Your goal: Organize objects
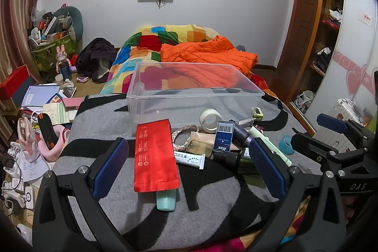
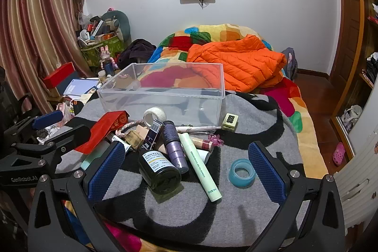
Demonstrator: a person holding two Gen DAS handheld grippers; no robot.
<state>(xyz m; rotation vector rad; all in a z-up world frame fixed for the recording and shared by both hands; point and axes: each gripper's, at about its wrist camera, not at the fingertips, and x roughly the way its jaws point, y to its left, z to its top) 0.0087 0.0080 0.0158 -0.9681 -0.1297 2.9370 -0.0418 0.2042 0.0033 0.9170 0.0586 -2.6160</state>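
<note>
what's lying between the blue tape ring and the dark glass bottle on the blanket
In the right wrist view, a pale green tube lies slanted between the blue tape ring and the dark glass bottle, with bare grey blanket beside it.

One bin (image 2: pixel 163 96), two tape rolls (image 2: pixel 242 172).

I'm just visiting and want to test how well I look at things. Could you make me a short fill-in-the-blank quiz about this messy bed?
1. The clear plastic bin on the grey blanket holds ____ objects.
2. The roll of tape nearest the right gripper is ____ in colour.
3. The long flat pouch between the fingers of the left gripper is ____.
4. Both grippers are ____.

Missing words: no; blue; red; open
</note>
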